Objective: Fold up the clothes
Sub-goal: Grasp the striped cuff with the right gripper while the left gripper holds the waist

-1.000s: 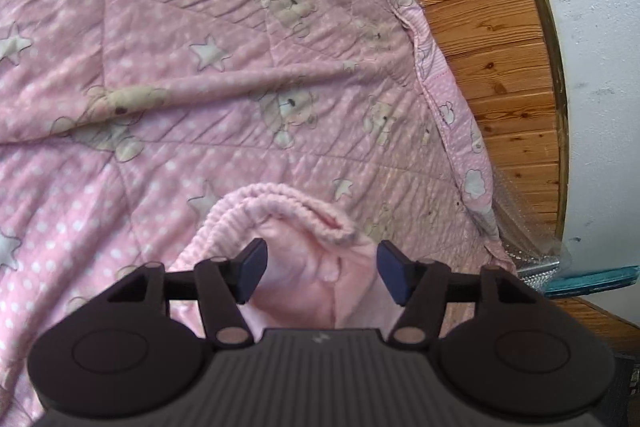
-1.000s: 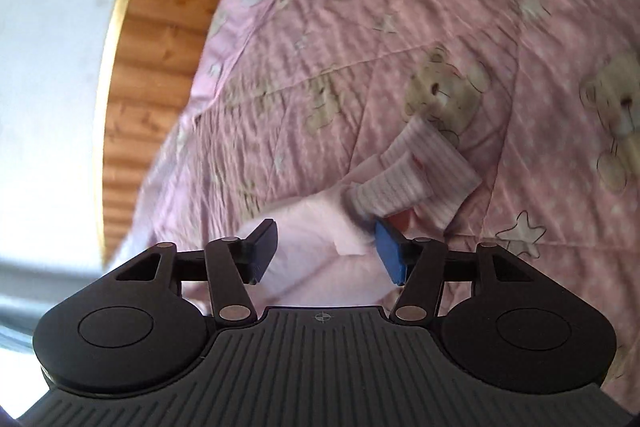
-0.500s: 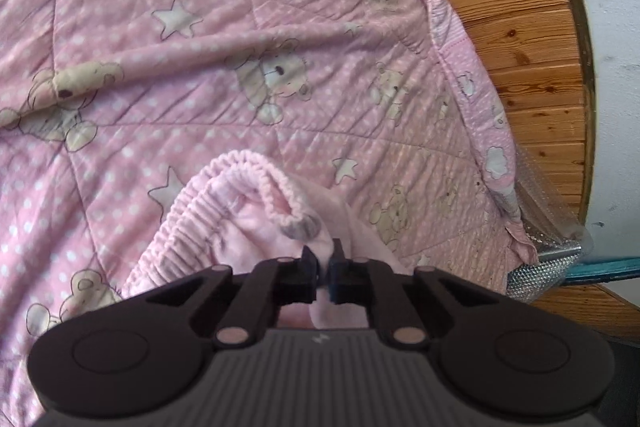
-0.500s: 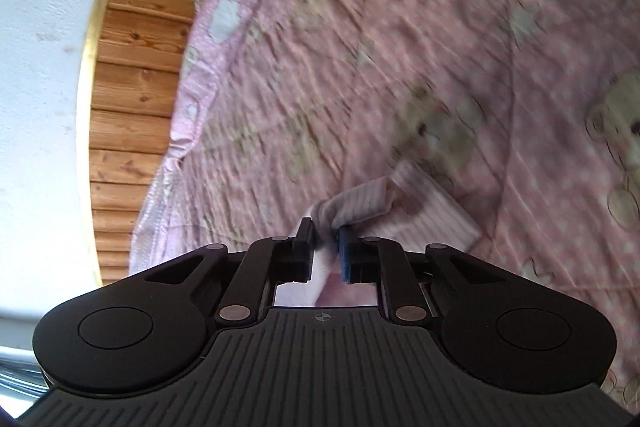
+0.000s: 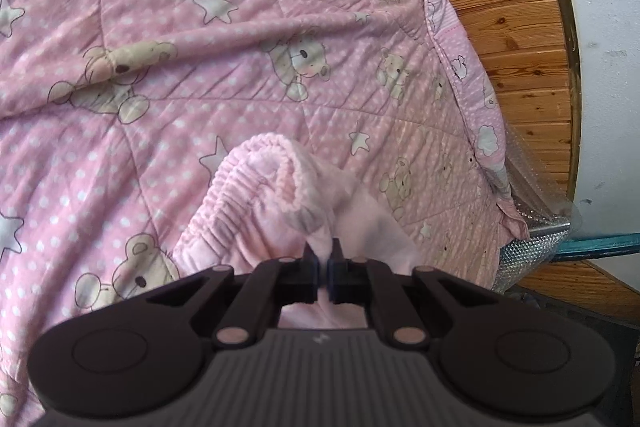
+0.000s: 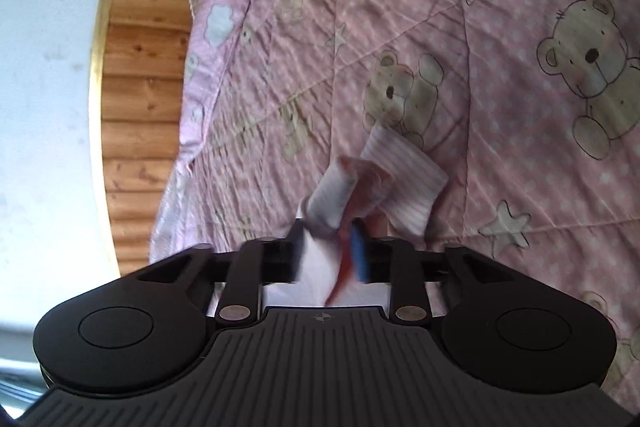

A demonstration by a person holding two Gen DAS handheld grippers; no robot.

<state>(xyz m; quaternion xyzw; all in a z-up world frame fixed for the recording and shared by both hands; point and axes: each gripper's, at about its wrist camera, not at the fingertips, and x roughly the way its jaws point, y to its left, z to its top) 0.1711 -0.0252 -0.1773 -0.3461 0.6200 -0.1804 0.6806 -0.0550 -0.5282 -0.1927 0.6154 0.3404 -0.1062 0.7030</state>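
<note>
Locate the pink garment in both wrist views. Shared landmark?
Left wrist: pink garment at lower centre, elastic waistband bunched up, pinched in the left gripper.
Right wrist: its striped cuffs at centre, fabric in the right gripper.
Shared landmark: teddy-bear quilt and wooden wall.

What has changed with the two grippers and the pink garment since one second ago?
Both grippers closed their jaws: the left gripper now pinches the pink garment by its waistband, and the right gripper clamps its striped cuff, which looks lifted. The teddy-bear quilt stays spread flat.
</note>
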